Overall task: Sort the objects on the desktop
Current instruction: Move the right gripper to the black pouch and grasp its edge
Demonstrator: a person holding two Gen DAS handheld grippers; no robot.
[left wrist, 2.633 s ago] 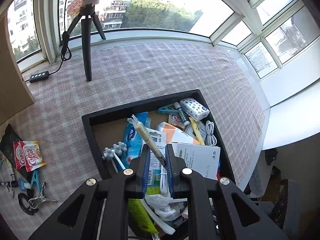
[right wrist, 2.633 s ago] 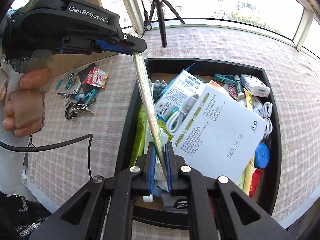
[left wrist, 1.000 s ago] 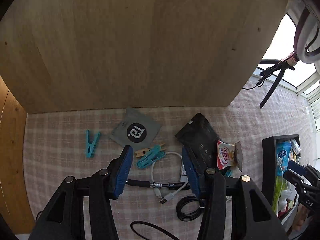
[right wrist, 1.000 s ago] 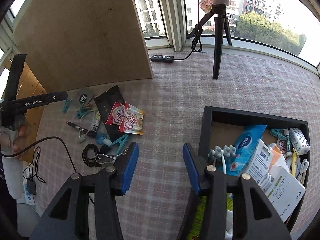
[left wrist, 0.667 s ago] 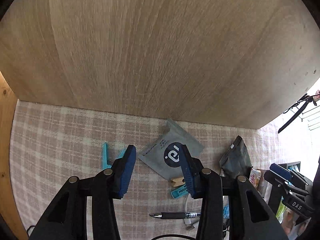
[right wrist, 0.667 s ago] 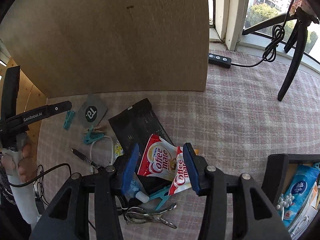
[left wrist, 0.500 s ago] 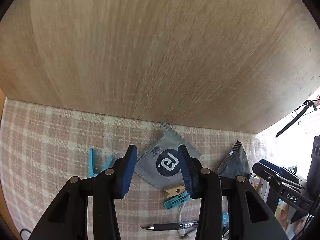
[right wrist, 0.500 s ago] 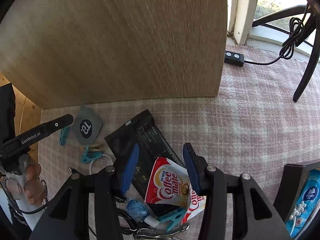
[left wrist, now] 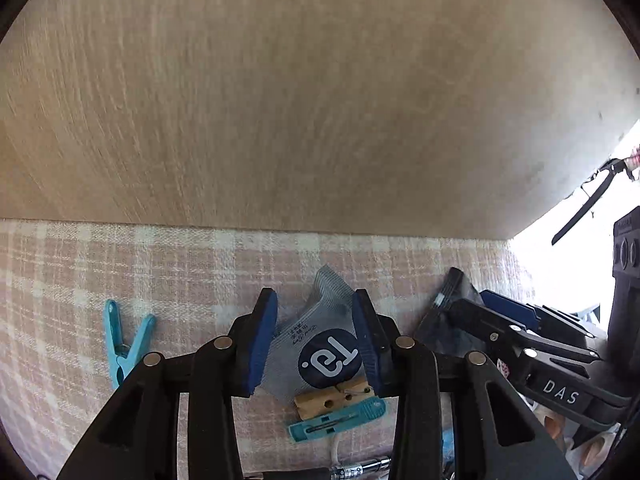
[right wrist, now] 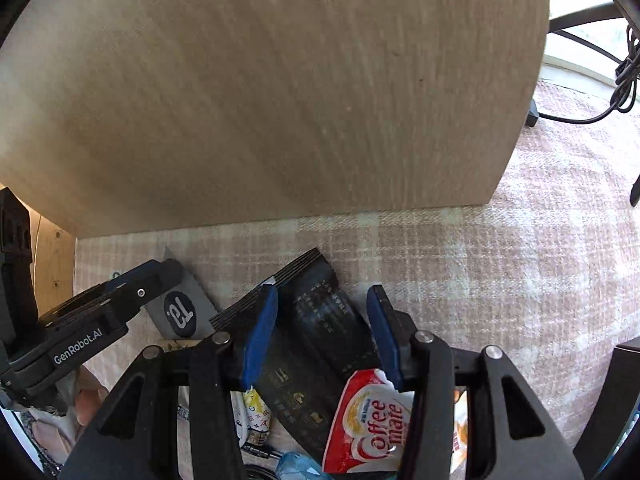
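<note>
In the left wrist view, the left gripper [left wrist: 314,340] filled the lower middle of the frame, its blue pads apart on either side of a grey sachet [left wrist: 320,344] with a dark round logo. The sachet lay flat on the checked worktop [left wrist: 180,272]; whether the pads touched it could not be told. Only this view showed the teal clothespin [left wrist: 124,344] at the lower left, and a wooden clothespin [left wrist: 332,396] and a flat teal clip [left wrist: 338,418] lying just below the sachet.

The right wrist view alone showed the right gripper [right wrist: 322,332] with its fingers spread over a black pouch [right wrist: 324,320] at the lower centre. A red-and-white Coffee mate packet [right wrist: 372,424] lay over the pouch's near end, below the right pad. The grey sachet appeared there at the lower left, partly under the left gripper's fingers. A pale wooden board [right wrist: 260,80] stood behind everything in both views.
</note>
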